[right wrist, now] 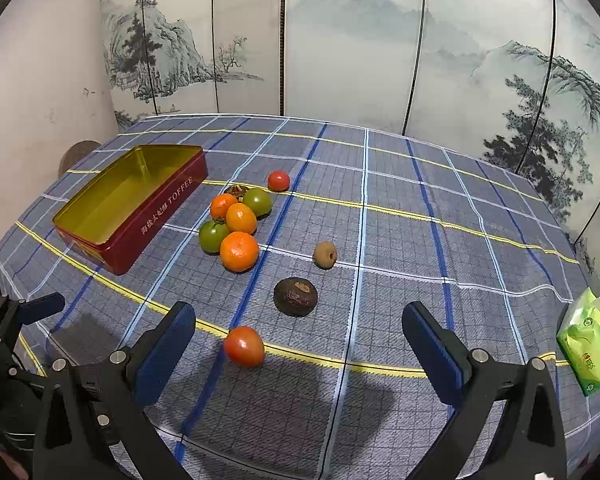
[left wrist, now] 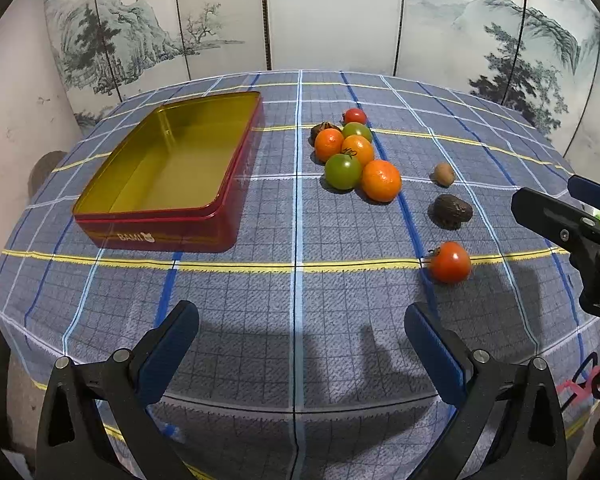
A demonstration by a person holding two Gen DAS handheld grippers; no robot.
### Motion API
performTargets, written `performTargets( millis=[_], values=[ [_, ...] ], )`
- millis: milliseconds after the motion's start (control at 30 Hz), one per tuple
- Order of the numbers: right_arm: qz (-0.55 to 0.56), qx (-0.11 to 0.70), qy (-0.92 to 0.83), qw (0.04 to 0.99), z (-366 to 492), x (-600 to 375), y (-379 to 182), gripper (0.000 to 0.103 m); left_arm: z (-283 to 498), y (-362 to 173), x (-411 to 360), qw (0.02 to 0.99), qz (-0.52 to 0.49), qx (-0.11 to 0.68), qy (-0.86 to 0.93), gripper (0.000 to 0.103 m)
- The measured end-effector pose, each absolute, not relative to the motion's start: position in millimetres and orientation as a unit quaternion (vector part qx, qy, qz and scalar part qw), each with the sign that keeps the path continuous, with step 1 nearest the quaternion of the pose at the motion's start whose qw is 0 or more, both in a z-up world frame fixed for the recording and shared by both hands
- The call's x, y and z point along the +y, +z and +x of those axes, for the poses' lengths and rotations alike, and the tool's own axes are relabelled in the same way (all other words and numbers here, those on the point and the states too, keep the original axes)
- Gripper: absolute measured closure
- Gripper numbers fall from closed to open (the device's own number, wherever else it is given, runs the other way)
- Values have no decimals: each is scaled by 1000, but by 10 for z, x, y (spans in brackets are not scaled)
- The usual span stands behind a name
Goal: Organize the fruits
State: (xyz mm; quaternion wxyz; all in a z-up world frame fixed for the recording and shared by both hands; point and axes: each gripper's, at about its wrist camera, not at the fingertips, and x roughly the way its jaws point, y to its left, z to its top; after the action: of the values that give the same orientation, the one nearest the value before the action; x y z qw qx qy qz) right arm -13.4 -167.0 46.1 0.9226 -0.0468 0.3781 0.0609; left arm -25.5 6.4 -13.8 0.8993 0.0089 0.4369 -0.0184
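2 grippers, left (left wrist: 300,344) and right (right wrist: 298,344), jaws apart, above tablecloth (right wrist: 380,240).

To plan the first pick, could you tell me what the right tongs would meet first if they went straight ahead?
Probably the near red tomato, slightly left of centre between the open right tongs; the dark avocado lies just beyond.

The left tongs (left wrist: 302,344) are built from matte black, angular plastic arms with triangular cut-outs, joined by round silver pivot screws. Each finger carries a flat dark-blue pad (left wrist: 172,344) with fine ribbing. The right tongs (right wrist: 300,344) share the same black frame, silver screws and blue ribbed pads (right wrist: 432,344).
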Motion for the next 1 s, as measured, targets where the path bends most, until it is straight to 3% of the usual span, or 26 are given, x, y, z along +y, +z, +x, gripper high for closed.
performTargets(
  millis=[1000],
  values=[
    [-46,387,61,919,-109,-1732,383,0,-257,-151,146,896,6,444,1,1]
  ],
)
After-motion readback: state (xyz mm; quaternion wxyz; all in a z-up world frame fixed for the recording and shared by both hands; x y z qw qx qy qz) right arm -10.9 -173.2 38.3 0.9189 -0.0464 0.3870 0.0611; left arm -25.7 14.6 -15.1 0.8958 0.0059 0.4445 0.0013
